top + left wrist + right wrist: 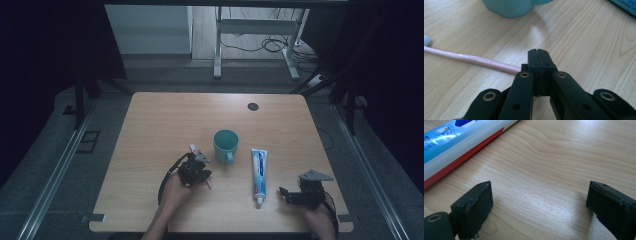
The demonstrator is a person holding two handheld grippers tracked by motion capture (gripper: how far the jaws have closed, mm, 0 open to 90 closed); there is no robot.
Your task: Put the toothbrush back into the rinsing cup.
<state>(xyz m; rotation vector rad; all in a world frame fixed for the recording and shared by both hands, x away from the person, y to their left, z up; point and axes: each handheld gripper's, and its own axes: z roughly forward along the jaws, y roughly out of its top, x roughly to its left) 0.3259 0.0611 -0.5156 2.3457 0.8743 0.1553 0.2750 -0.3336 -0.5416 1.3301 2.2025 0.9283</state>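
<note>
A pink toothbrush [461, 57] lies flat on the wooden table [160, 125], its pale head [192, 148] toward the far left. Its handle runs in under my left gripper [539, 53], whose jaws are shut flat against each other with nothing between the pads. A teal mug [226, 145] stands just beyond that gripper [200, 167], and its base shows as the mug [509, 7] in the left gripper view. A white and blue toothpaste tube [259, 175] lies right of the mug, cap toward the front. My right gripper [286, 195] rests open beside the tube [451, 142], with bare wood between its jaws [539, 207].
A dark round cable hole [253, 106] sits near the table's far edge. Metal desk legs and cables [270, 45] stand on the floor beyond the table. Rails run along the floor on both sides.
</note>
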